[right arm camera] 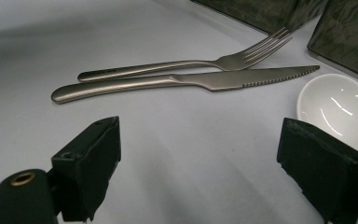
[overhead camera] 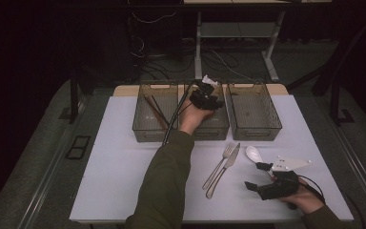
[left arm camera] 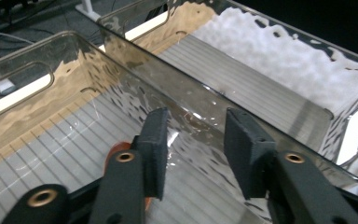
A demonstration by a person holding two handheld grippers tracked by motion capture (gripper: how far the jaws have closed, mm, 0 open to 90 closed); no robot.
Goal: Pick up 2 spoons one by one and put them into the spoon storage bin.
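Chopsticks (overhead camera: 158,112) already lie in the left bin (overhead camera: 155,134), while the left tongs (overhead camera: 204,98) hover spread and empty over the middle bin (overhead camera: 211,130). On the desk (overhead camera: 119,167), fork (overhead camera: 218,165), knife (overhead camera: 224,169) and white spoon (overhead camera: 254,153) await sorting; the right tongs (overhead camera: 259,177) gape wide beside them. No lettering is readable.
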